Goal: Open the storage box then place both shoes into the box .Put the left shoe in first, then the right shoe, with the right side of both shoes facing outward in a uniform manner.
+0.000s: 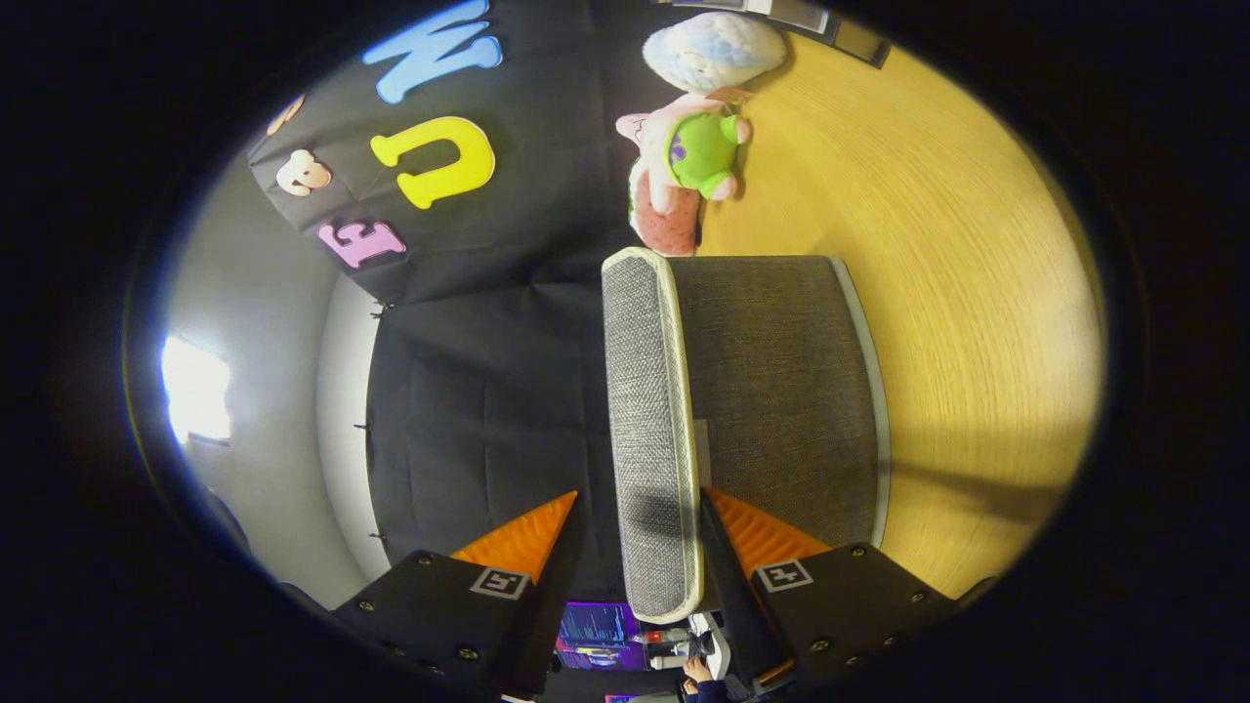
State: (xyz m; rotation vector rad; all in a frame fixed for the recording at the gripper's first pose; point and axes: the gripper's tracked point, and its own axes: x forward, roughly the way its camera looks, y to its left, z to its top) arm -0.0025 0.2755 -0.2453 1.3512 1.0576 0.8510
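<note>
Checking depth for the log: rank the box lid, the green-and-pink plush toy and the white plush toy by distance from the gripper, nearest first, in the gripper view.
1. The box lid: its grey fabric edge runs between the fingers of the gripper.
2. The green-and-pink plush toy: beyond the storage box, on the wooden surface.
3. The white plush toy: farther still, just past the green-and-pink one.

Storage box [771, 391]: grey woven fabric w/ pale piping along the edges, standing on the wood desk [967, 293]. View is rolled sideways, so box appears turned on its side. Lid [649, 430] is a lighter, coarser grey weave w/ pale rim, looks lifted slightly at the near edge, but can't tell for sure. Lid edge sits between the gripper [635, 513] jaws, which are spread either side; contact unclear. Shoes not seen.
</note>
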